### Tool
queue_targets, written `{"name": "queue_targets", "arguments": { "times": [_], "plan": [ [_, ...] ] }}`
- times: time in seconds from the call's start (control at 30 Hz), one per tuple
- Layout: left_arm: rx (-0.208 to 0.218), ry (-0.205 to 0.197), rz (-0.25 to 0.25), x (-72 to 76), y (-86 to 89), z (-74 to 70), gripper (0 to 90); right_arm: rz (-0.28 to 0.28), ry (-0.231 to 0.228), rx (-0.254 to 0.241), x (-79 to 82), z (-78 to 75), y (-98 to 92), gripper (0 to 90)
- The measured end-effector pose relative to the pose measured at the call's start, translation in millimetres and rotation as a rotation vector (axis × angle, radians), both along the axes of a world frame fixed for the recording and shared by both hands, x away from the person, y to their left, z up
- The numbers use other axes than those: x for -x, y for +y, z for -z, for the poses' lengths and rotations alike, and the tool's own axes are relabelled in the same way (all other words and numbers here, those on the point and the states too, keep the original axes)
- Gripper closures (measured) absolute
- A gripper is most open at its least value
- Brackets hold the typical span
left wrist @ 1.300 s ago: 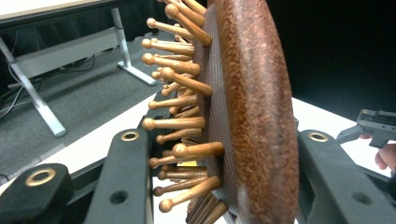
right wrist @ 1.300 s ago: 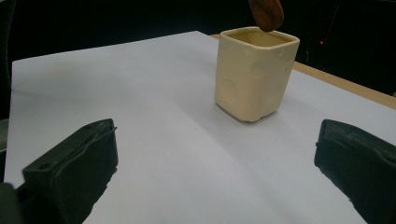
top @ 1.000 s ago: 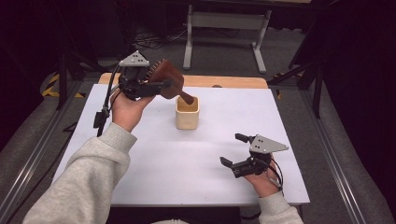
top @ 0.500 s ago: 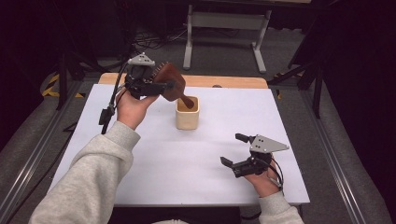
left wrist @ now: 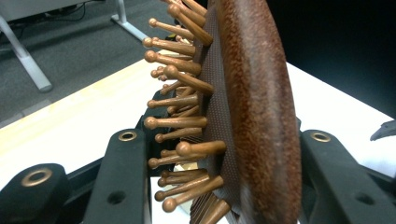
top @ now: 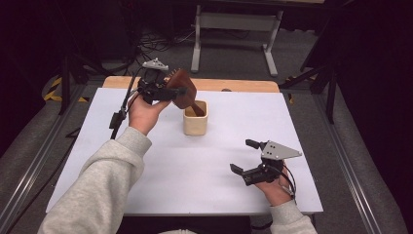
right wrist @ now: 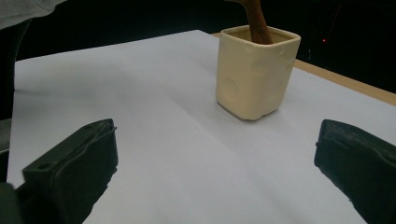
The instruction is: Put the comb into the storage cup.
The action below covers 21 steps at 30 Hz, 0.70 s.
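The left gripper [top: 170,91] is clamped on the head of a brown wooden hairbrush [top: 184,94]: one jaw sits against the bristle side, the other against the smooth back. In the left gripper view, the hairbrush [left wrist: 252,107] stands edge-on between the jaws, its ball-tipped wooden pins pointing left. The brush is tilted, with its handle end lowered into the cream square cup [top: 196,123], which stands upright near the middle of the white desk [top: 204,195]. The right gripper [top: 246,161] rests at the near right of the desk, well apart from the cup, jaws wide apart and holding nothing. In the right gripper view, the cup [right wrist: 254,77] stands ahead between the jaws.
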<state>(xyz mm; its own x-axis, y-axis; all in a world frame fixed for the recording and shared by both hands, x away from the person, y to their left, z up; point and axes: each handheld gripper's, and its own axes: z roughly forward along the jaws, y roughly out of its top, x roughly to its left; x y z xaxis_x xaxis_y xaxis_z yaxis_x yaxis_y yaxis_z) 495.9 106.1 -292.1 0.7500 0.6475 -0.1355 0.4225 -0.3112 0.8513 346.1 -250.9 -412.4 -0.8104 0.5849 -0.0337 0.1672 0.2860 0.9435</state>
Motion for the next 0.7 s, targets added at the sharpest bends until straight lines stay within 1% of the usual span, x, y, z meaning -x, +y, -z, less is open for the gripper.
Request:
{"name": "queue_targets", "arguments": {
  "times": [0.07,0.13,0.17,0.27,0.3,0.33,0.47,0.63,0.7],
  "plan": [
    [0.002,0.015,0.000,-1.0,-1.9,1.8,55.5,0.000,-0.001,0.001,0.0,0.0,-0.1,0.3],
    [-0.006,0.009,-0.006,-2.4,-4.0,3.5,55.5,-0.002,-0.001,-0.001,-0.3,0.1,-0.3,0.3],
    [-0.006,0.013,-0.001,-2.9,-4.7,4.2,55.4,-0.002,0.000,-0.001,-0.2,0.1,-0.2,0.3],
    [-0.009,0.019,-0.009,-4.2,-8.2,6.8,55.3,-0.002,0.000,0.001,-0.2,0.1,0.0,0.3],
    [-0.018,0.016,-0.010,-4.9,-8.9,7.4,55.2,-0.001,0.001,0.000,-0.2,0.1,0.0,0.3],
    [-0.016,0.022,-0.013,-5.1,-10.5,8.7,55.2,-0.003,0.000,-0.001,-0.2,0.1,-0.2,0.3],
    [-0.025,0.017,-0.021,-6.1,-12.2,10.7,54.9,-0.003,-0.001,-0.002,-0.2,0.0,-0.3,0.3],
    [-0.045,0.027,-0.025,-7.2,-15.6,14.2,54.1,-0.004,-0.001,-0.001,-0.1,0.0,-0.5,0.3],
    [-0.055,0.024,-0.022,-7.8,-15.8,14.5,53.9,-0.004,-0.001,-0.001,-0.2,0.0,-0.4,0.3]
  ]
}}
